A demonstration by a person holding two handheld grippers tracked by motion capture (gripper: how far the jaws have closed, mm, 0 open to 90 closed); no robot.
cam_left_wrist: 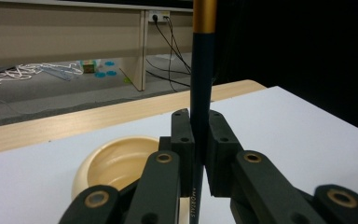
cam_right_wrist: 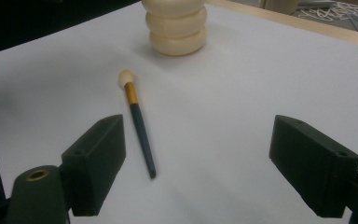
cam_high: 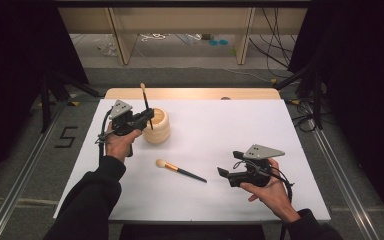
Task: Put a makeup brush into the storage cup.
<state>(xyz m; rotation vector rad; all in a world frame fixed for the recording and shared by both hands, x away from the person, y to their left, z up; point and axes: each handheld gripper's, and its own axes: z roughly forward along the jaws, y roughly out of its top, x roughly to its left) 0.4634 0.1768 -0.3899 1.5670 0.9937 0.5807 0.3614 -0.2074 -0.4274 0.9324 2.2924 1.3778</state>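
A cream ribbed pot (cam_high: 157,126) (cam_left_wrist: 114,163) (cam_right_wrist: 175,27) stands on the white table (cam_high: 215,145) toward the back left. My left gripper (cam_high: 147,118) (cam_left_wrist: 196,135) hangs just left of the pot's rim, shut on a dark-handled brush (cam_high: 145,102) (cam_left_wrist: 201,93) that it holds nearly upright, gold ferrule up. A second brush (cam_high: 180,171) (cam_right_wrist: 139,122) with a pale round tip lies flat at mid table. My right gripper (cam_high: 223,173) (cam_right_wrist: 198,161) hovers open just right of that brush's handle end, nothing between its jaws.
A bare wooden strip (cam_high: 190,93) runs along the table's far edge. Beyond it are wooden furniture legs (cam_high: 122,40), cables (cam_high: 275,50) and small items on the floor. Dark curtains flank both sides.
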